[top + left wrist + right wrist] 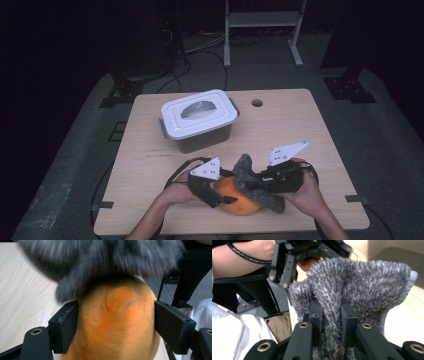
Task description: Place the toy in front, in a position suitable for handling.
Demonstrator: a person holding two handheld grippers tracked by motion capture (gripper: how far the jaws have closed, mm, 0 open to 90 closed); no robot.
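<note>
An orange plush toy (241,201) lies at the table's near edge with a grey fuzzy fabric cover (244,167) draped over its top and right side. My left gripper (223,196) comes in from the left. In the left gripper view its pads (65,326) press both sides of the orange plush (117,325), under the blurred grey fabric (100,260). My right gripper (251,183) reaches in from the right. Its jaws are shut on a fold of the grey fabric (362,282), which rises between them in the right gripper view.
A white lidded storage box (199,118) with grey latches stands at the middle back of the wooden table (300,135). A round cable hole (257,103) lies to its right. A metal stand (262,22) and cables are on the floor beyond.
</note>
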